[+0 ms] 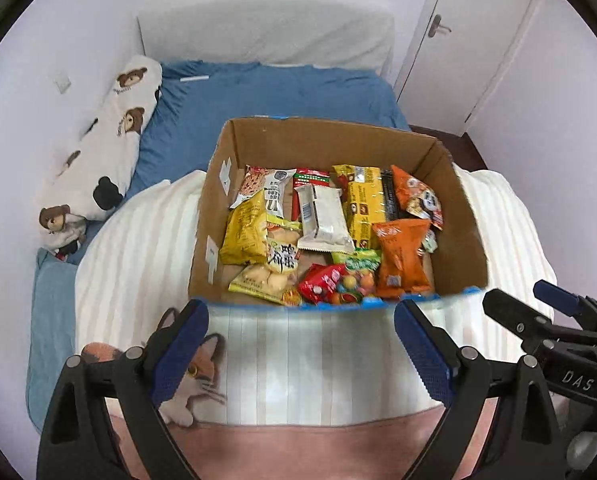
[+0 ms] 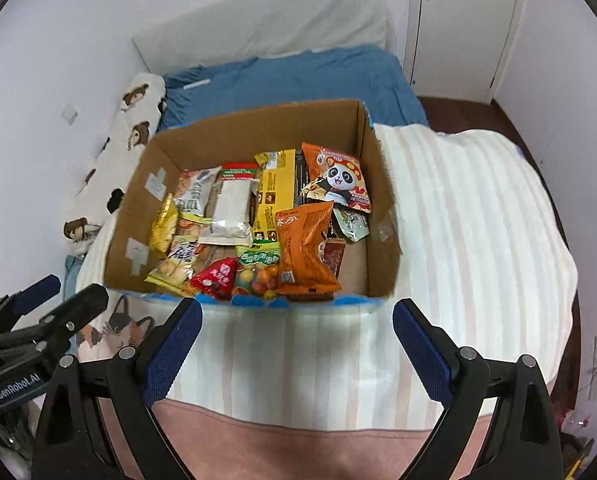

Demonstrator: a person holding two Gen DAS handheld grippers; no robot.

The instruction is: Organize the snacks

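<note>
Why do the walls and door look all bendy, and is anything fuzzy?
Left wrist view: the fisheye lens curves the door and darkens the corners; the box is slightly soft. Right wrist view: same bending on the door; the snacks look a bit blurred, and the light is even, without glare.

Brown cardboard box (image 1: 330,136); blue bedsheet (image 1: 266,96); cream-striped blanket (image 1: 298,360).

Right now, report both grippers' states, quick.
Left gripper: open, holding nothing.
Right gripper: open, holding nothing.
</note>
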